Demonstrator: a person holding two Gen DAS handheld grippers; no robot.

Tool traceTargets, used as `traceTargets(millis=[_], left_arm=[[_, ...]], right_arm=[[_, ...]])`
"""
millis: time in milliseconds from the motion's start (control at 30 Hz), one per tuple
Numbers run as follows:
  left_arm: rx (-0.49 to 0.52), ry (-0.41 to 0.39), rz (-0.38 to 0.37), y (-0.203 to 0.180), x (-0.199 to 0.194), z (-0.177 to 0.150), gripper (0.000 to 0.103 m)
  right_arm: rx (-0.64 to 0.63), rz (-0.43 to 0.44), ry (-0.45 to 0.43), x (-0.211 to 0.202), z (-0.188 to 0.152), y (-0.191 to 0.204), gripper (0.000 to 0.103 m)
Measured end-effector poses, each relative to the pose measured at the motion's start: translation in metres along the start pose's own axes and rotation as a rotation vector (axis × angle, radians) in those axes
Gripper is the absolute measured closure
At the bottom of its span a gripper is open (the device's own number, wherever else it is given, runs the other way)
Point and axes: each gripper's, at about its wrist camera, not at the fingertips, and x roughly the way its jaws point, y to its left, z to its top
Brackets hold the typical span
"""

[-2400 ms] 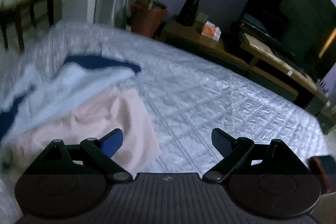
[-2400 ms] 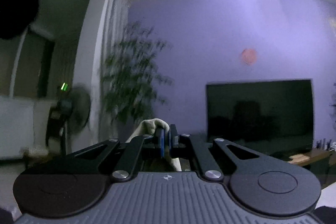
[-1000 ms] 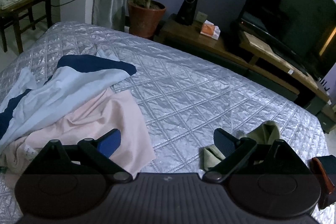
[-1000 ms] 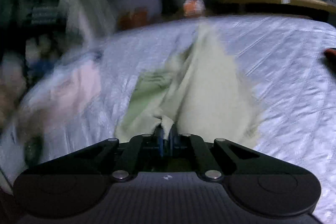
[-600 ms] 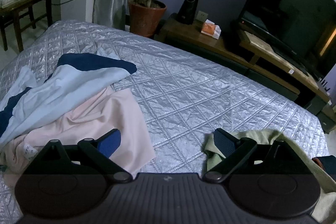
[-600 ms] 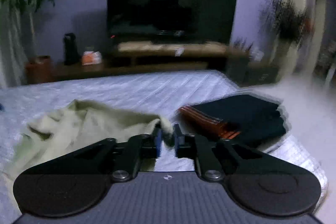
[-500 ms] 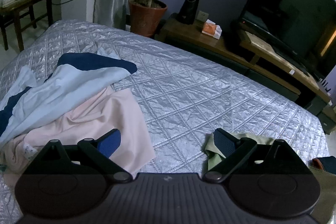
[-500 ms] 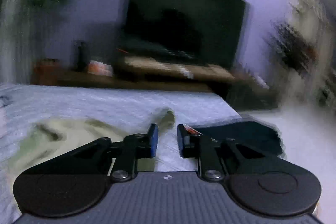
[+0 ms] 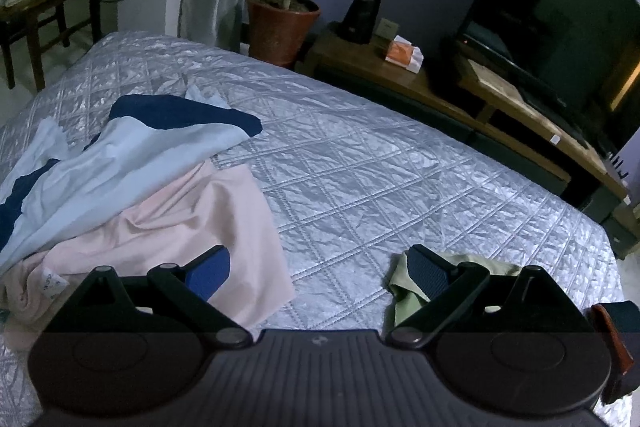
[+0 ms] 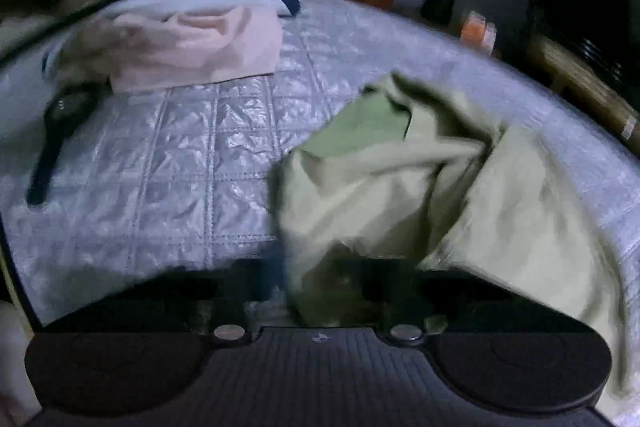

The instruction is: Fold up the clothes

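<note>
A crumpled pale green garment (image 10: 420,183) lies on the quilted silver bedspread (image 10: 192,163). In the left wrist view only its edge (image 9: 404,287) shows behind the right finger. My right gripper (image 10: 324,279) is open, its blurred fingers either side of the garment's near edge. My left gripper (image 9: 320,267) is open and empty above the bedspread (image 9: 360,163). A pile of pink (image 9: 172,223), light blue (image 9: 120,163) and navy (image 9: 176,111) clothes lies at the left.
A folded dark stack with an orange edge (image 9: 612,323) sits at the bed's right corner. Beyond the bed stand a potted plant (image 9: 282,23), a speaker (image 9: 366,11), a wooden TV bench (image 9: 500,99) and a TV (image 9: 560,7). A chair (image 9: 36,11) stands at far left.
My right gripper swung down, laid the green garment on the bed, opened and let go. It now points left across the bed. My left gripper has stayed still and open.
</note>
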Motion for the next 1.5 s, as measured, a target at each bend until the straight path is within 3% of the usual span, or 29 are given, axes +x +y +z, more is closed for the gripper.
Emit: traceTargets(millis=[67,200,267,300,367,400,433,533,633,767,800,867,900,933,967,1000,1100,1167,1233,1267,1333,1400,1433,1500], left_arm=[[-0.004,-0.005,0.001,0.001,-0.001,0.001,0.009],[-0.019,-0.029,0.018,0.003,-0.004,0.003,0.009],[-0.024,-0.028,0.024,0.006,-0.004,0.004,0.009],[-0.028,-0.025,0.023,0.007,-0.003,0.004,0.009],[-0.038,-0.021,0.022,0.01,-0.003,0.006,0.009],[-0.042,-0.02,0.02,0.01,-0.003,0.007,0.009],[-0.044,-0.021,0.018,0.01,-0.003,0.007,0.009],[-0.038,-0.023,0.013,0.008,-0.004,0.006,0.008],[-0.031,-0.019,0.013,0.007,-0.004,0.004,0.008],[-0.031,-0.012,0.01,0.005,-0.002,0.003,0.008],[-0.031,-0.011,0.009,0.005,-0.002,0.003,0.008],[-0.032,-0.008,0.008,0.005,-0.001,0.002,0.008],[-0.032,-0.006,0.008,0.004,-0.001,0.002,0.008],[-0.032,-0.005,0.007,0.004,0.0,0.002,0.008],[-0.032,-0.003,0.006,0.004,0.0,0.002,0.008],[-0.032,-0.002,0.006,0.003,0.001,0.002,0.008],[-0.028,-0.004,0.009,0.003,0.0,0.001,0.008],[-0.031,-0.004,0.01,0.003,0.0,0.001,0.008],[-0.037,-0.006,0.012,0.004,0.0,0.002,0.008],[-0.039,-0.008,0.013,0.005,-0.001,0.002,0.008],[-0.041,-0.012,0.019,0.007,-0.002,0.004,0.008],[-0.053,-0.017,0.019,0.01,-0.004,0.007,0.008],[-0.059,-0.02,0.018,0.011,-0.005,0.008,0.008],[-0.071,-0.026,0.021,0.014,-0.006,0.011,0.008]], right_arm=[[0.071,0.011,-0.037,0.0,0.007,-0.011,0.096],[0.404,0.019,-0.281,-0.008,0.055,-0.046,0.096],[0.47,0.057,-0.395,-0.019,0.072,-0.055,0.092],[0.501,0.074,-0.451,-0.024,0.08,-0.059,0.086],[0.371,-0.043,-0.487,-0.041,0.078,-0.051,0.074],[0.306,-0.101,-0.503,-0.049,0.076,-0.047,0.048],[0.301,-0.124,-0.448,-0.049,0.069,-0.051,0.023],[0.408,-0.136,-0.273,-0.043,0.029,-0.069,0.03],[0.491,-0.08,-0.152,-0.03,-0.006,-0.068,0.03],[0.362,-0.031,-0.011,-0.007,-0.015,-0.042,0.022],[0.293,-0.05,0.022,0.001,-0.015,-0.032,0.026],[0.242,-0.065,-0.003,0.002,-0.02,-0.024,0.062],[0.218,-0.073,-0.015,0.003,-0.022,-0.021,0.086],[0.28,-0.066,-0.019,0.002,-0.022,-0.027,0.094],[0.358,-0.045,-0.038,0.0,-0.022,-0.035,0.094],[0.54,0.023,-0.076,-0.003,-0.028,-0.055,0.095],[0.888,0.184,-0.16,-0.017,-0.051,-0.082,0.095],[0.639,0.219,-0.068,-0.021,-0.035,-0.051,0.094],[0.383,0.188,-0.002,-0.027,-0.02,-0.02,0.092],[0.311,0.123,-0.022,-0.035,-0.014,-0.012,0.086],[0.202,-0.02,-0.089,-0.053,-0.004,-0.002,0.054],[0.124,-0.121,-0.202,-0.072,0.009,0.003,0.04],[0.085,-0.171,-0.258,-0.081,0.016,0.005,0.039],[-0.014,-0.129,-0.255,-0.072,0.033,0.016,0.041]])
